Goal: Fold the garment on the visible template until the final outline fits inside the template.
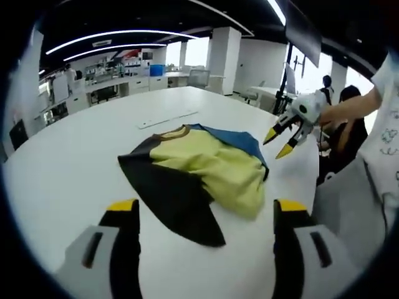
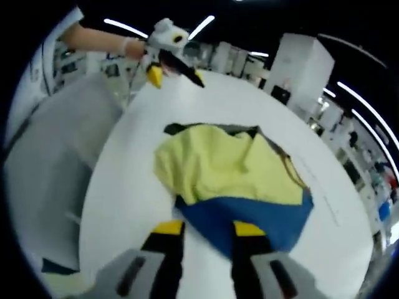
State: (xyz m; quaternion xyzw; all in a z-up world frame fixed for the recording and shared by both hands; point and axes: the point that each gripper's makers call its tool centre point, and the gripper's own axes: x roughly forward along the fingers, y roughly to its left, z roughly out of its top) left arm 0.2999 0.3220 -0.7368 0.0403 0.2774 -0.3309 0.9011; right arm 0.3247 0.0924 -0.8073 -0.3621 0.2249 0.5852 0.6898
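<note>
A crumpled garment (image 1: 199, 168) in yellow, black and blue lies on the white round table (image 1: 75, 162). In the left gripper view my left gripper (image 1: 206, 208) stands wide open just short of the black part, holding nothing. My right gripper (image 1: 280, 142) hovers open beside the blue edge, held by a hand. In the right gripper view the garment (image 2: 230, 168) has its blue part nearest, and my right gripper (image 2: 209, 228) is open over that blue edge with nothing in it. My left gripper (image 2: 174, 76) hangs open beyond the garment's far side.
A pale flat strip (image 1: 168, 118) lies on the table beyond the garment. The person's white sleeve (image 1: 386, 124) and grey clothing (image 1: 349, 205) border the table's edge. People sit behind (image 1: 343, 118). Office desks (image 1: 124, 81) and pillars stand further back.
</note>
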